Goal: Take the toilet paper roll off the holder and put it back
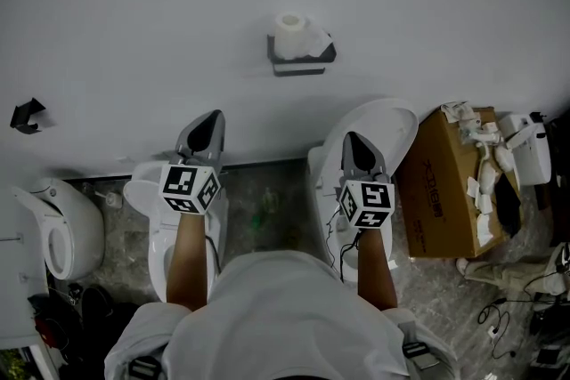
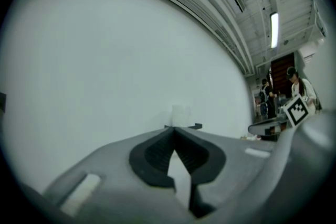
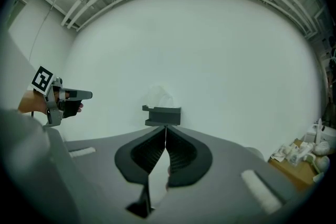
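In the head view, the white toilet paper roll sits in the dark grey wall-mounted holder on the plain white wall, well apart from both tools. The left gripper and the right gripper point toward it, each closed and empty. In the left gripper view, the 2 jaws meet at their tips with nothing between them, and the roll shows small just above them. In the right gripper view, the jaws are likewise pressed together on nothing, with the holder directly above their tips. The roll looks light, soft and easy to crush, with a loose end that may unwind. I judge the safest hold to be a gentle one across its round sides, with the jaws opened wide first.
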`<state>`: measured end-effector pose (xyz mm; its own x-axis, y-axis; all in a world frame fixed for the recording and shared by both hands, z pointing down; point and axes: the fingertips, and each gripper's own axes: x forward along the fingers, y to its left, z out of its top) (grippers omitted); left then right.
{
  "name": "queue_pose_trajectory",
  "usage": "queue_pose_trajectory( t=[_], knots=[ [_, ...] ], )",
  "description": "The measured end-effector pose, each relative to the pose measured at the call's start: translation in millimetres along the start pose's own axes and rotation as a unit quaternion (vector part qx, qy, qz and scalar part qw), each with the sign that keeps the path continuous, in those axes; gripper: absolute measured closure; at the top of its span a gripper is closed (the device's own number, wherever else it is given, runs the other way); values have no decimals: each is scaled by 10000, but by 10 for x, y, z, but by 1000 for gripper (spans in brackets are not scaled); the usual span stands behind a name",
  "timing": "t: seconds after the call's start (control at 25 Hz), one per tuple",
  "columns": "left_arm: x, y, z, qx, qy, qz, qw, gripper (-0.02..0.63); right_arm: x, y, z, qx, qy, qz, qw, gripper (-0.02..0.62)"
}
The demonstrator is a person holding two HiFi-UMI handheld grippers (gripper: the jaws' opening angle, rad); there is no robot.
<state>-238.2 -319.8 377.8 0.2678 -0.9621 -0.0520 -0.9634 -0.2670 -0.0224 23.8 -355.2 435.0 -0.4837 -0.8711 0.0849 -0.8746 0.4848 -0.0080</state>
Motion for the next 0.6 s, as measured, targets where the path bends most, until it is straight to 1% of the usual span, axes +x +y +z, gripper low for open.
queue_pose_trajectory(
  t=[0.24, 0.6],
  knots=[
    [9, -1, 15, -25, -20, 27, 10000, 606, 14, 10, -8, 9, 12, 30, 10000, 591],
    [37, -42, 2, 46, 7, 26, 10000, 607, 25, -43, -10, 48, -16, 20, 10000, 591]
  ],
)
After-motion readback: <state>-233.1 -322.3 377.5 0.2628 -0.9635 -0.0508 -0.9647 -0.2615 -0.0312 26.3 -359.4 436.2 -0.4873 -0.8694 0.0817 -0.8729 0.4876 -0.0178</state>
